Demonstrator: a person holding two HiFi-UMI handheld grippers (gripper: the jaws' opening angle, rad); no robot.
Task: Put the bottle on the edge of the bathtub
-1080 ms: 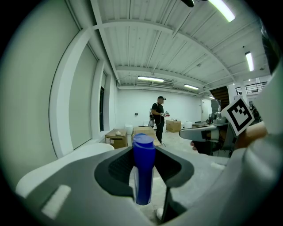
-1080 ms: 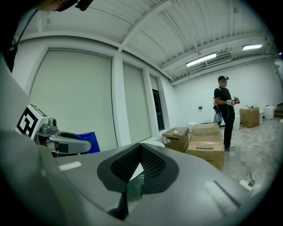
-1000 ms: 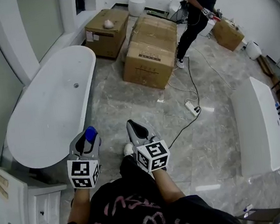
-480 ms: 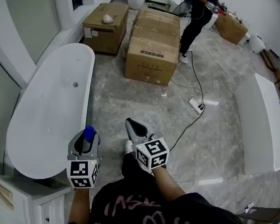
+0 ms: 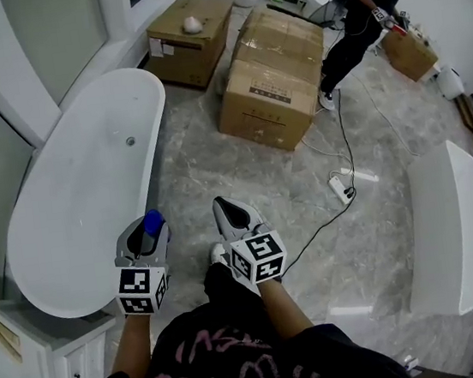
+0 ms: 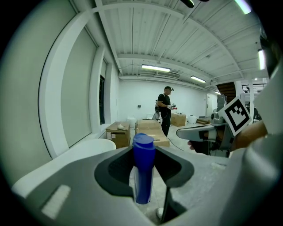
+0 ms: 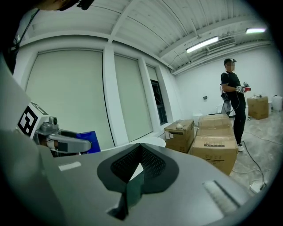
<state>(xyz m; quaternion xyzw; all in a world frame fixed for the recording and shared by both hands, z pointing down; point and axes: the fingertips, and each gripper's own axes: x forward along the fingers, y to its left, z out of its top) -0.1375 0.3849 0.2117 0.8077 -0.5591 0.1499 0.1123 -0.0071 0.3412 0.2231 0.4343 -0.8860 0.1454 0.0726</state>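
Note:
A blue bottle [image 6: 143,170] stands upright between the jaws of my left gripper [image 5: 148,235], which is shut on it; its blue cap [image 5: 152,222] shows in the head view. The white oval bathtub [image 5: 49,277] lies to the left, its near rim just left of the left gripper. The tub's far end [image 6: 95,146] shows past the jaws in the left gripper view. My right gripper [image 5: 234,216] is held beside the left one over the floor, shut with nothing in it. From the right gripper view the bottle [image 7: 87,139] and the left gripper appear at the left.
A white cabinet [image 5: 34,357] stands at the lower left by the tub's near end. Cardboard boxes [image 5: 272,75] sit ahead on the marble floor, with a power strip and cable [image 5: 341,187]. A person in black [image 5: 363,11] bends at the far right. A white slab [image 5: 438,226] lies right.
The view has shifted a little, so the tub and boxes sit slightly further right. Both grippers keep the same pose and the bottle stays gripped. The far person has moved rightward.

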